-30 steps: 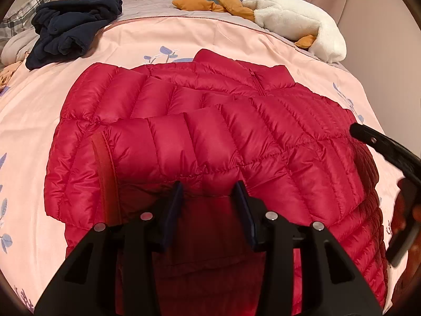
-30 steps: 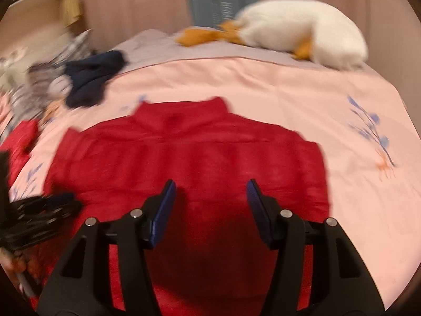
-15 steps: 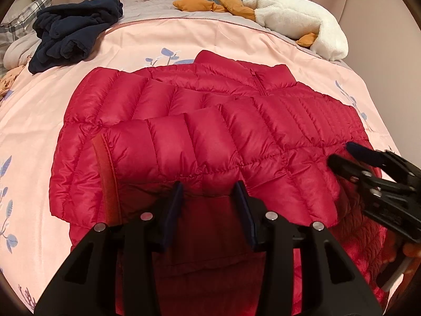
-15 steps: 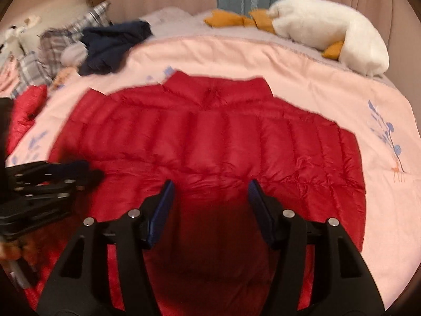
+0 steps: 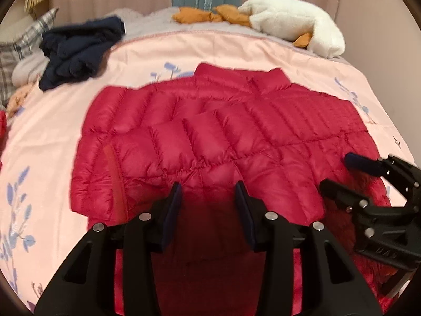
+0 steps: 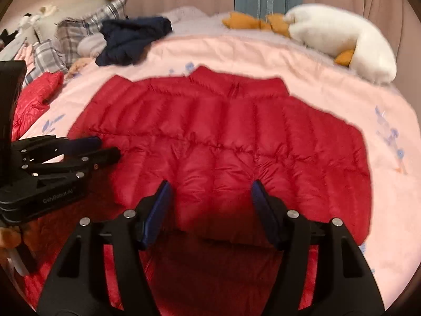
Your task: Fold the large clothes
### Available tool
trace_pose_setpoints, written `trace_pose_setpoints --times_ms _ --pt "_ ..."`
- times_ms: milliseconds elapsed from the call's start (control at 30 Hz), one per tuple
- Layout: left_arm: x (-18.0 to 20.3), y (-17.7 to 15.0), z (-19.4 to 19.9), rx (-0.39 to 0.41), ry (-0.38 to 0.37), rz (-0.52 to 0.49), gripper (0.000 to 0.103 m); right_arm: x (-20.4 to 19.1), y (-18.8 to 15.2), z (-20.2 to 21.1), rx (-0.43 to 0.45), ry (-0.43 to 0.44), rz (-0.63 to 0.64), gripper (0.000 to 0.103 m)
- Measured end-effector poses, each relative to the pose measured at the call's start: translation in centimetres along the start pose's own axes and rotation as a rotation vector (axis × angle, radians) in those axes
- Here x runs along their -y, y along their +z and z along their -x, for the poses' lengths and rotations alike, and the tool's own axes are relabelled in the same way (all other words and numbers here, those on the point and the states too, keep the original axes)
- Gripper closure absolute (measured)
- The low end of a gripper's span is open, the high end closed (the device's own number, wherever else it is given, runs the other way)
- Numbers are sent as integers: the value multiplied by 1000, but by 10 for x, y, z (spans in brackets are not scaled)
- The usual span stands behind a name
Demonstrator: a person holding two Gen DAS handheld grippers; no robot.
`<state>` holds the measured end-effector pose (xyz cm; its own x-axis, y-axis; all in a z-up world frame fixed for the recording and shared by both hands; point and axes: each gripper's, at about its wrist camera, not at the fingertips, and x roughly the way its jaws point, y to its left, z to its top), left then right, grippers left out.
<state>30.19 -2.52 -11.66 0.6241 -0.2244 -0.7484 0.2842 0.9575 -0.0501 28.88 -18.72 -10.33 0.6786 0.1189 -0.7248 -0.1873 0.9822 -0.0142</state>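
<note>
A red quilted down jacket lies flat on the pink bedspread, collar at the far side and both sleeves folded across its body; it also shows in the right wrist view. My left gripper is open and empty, hovering over the jacket's near hem. My right gripper is open and empty, also above the near part of the jacket. The right gripper shows at the right edge of the left wrist view. The left gripper shows at the left of the right wrist view.
The pink bedspread has blue flower prints. A dark navy garment lies at the far left. A white plush goose lies at the far right. Plaid pillows and another red garment lie at the left.
Both grippers have pulled back and risen a little, so more of the bed shows. The right gripper has moved in toward the jacket's right side. The jacket has not moved.
</note>
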Motion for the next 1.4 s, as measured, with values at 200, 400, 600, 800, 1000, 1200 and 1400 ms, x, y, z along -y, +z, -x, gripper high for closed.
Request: trace_pose_setpoints --times_ms 200,400,600,800,1000,1200,1400 --pt "4 -6 -14 -49 23 -24 58 -1 -12 -30 -83 -32 2 36" --pt "4 -11 7 -41 11 -4 48 -2 -15 8 -44 18 -36 36" --pt "8 -36 59 10 -13 17 24 -4 -44 74 31 58 -53 22" --pt "10 -83 113 61 -8 -6 2 8 -102 124 16 92 -178 10" --pt "-20 -150 150 19 -32 83 1 43 -176 167 1 83 -333 6" --pt "-69 -200 167 -21 -171 295 1 90 -235 194 13 103 -612 6" --pt "-86 -222 165 -26 -351 461 1 104 -256 188 10 216 -737 6"
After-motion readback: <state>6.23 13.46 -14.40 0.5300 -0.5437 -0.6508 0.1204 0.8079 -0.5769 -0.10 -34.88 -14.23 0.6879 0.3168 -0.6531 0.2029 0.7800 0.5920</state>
